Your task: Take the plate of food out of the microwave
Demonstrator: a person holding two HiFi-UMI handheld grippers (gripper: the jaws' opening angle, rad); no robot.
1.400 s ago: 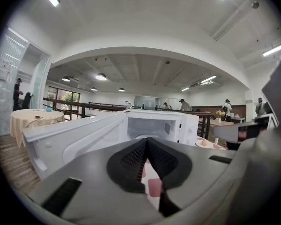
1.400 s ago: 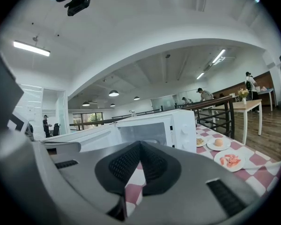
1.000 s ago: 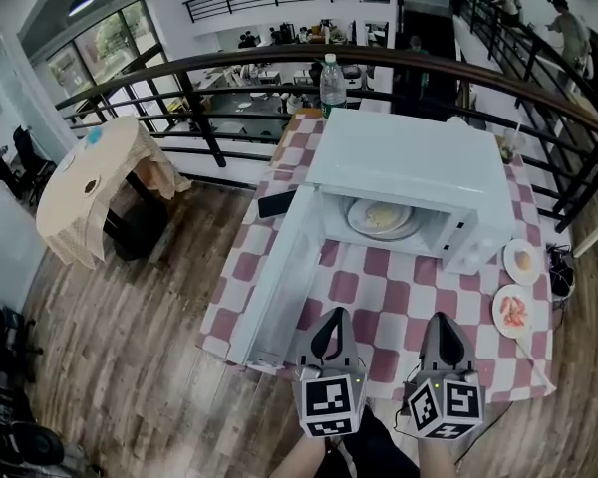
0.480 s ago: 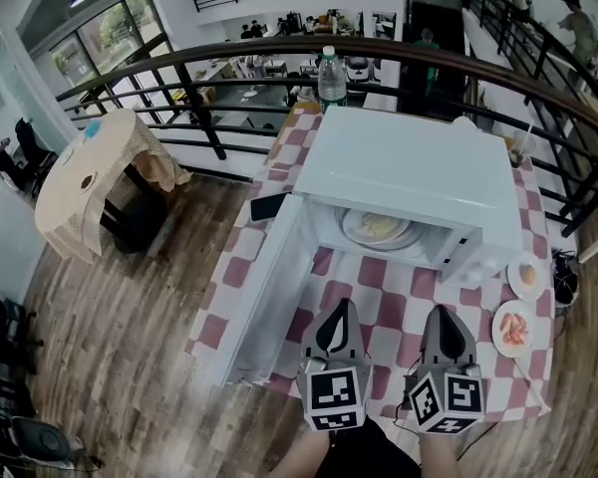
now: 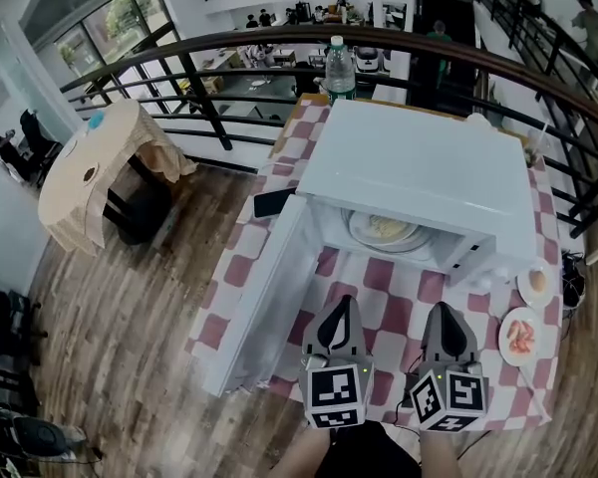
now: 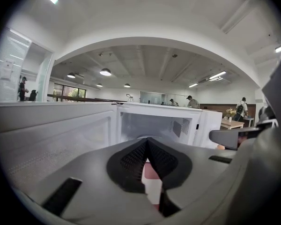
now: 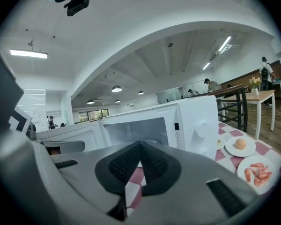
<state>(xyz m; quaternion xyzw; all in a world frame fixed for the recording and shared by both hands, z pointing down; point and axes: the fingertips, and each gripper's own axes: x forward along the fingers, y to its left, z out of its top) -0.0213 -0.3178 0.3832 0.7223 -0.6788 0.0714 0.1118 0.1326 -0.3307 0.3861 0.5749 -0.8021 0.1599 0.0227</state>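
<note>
Checked cloth is covering the table, and over its near edge both tools are hovering: the left gripper and the right gripper, each with jaws pressed together and holding nothing. Beyond them the microwave is standing with its door swung wide, the plate of food sitting inside. The reach seems to be starting. Next, a gripper needs its jaws parted to take the plate's rim.
</note>
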